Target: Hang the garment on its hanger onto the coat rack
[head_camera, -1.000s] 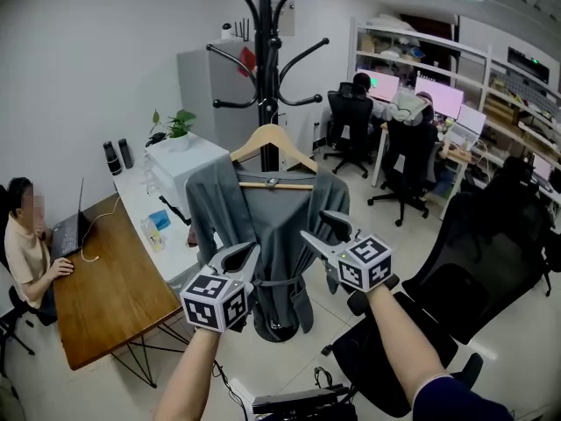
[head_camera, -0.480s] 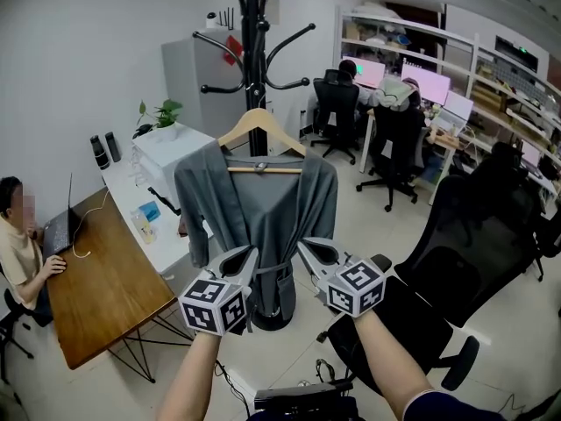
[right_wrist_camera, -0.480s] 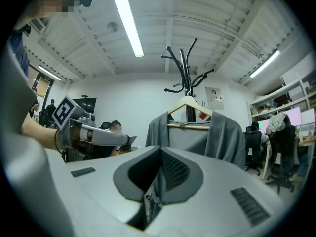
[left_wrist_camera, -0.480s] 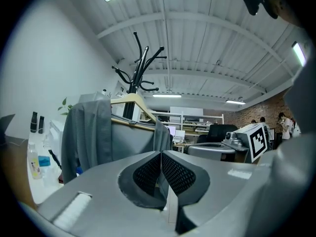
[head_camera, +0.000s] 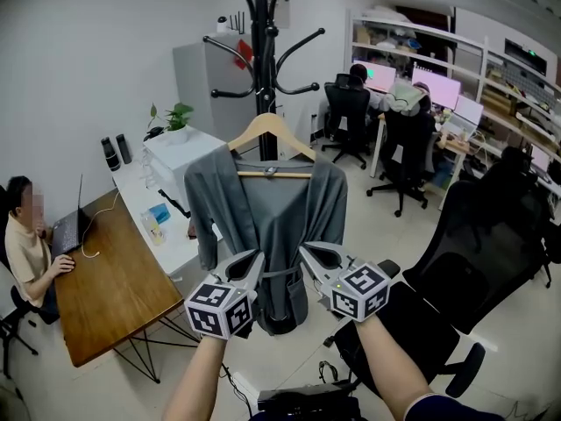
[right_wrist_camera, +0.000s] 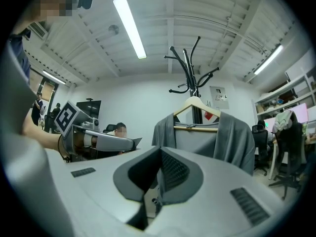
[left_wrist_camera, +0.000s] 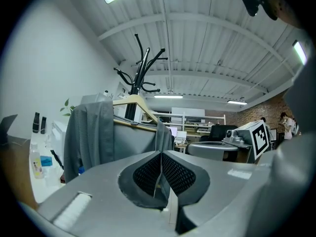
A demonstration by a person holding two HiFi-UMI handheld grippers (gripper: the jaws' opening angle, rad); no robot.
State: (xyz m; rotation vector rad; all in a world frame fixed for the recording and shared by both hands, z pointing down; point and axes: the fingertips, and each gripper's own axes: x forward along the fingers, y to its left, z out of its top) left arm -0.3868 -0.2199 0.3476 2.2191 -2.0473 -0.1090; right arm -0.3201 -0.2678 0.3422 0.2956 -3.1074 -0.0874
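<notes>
A grey robe [head_camera: 272, 209] hangs from a wooden hanger [head_camera: 272, 134] in front of the black coat rack's pole [head_camera: 261, 42]; the hanger's hook is hidden against the pole. My left gripper [head_camera: 256, 256] and right gripper [head_camera: 306, 249] point level at the robe's lower part, near its belt, side by side. Whether they touch the cloth is unclear. The left gripper [left_wrist_camera: 161, 174] is shut, pads together. The right gripper [right_wrist_camera: 159, 174] has just been closing and is shut with nothing visible between its pads. Robe [right_wrist_camera: 197, 137] and hanger [right_wrist_camera: 196, 102] lie straight ahead.
A wooden desk [head_camera: 114, 296] with a seated person [head_camera: 26, 244] is at the left. Behind it stands a white cabinet [head_camera: 188, 152] with a plant. A black office chair [head_camera: 456, 270] stands close on the right. People sit at desks [head_camera: 386, 103] at the back right.
The right gripper's jaws stood open a second ago and are now shut. Both grippers have sunk a little, and the right one has drawn closer to the left.
</notes>
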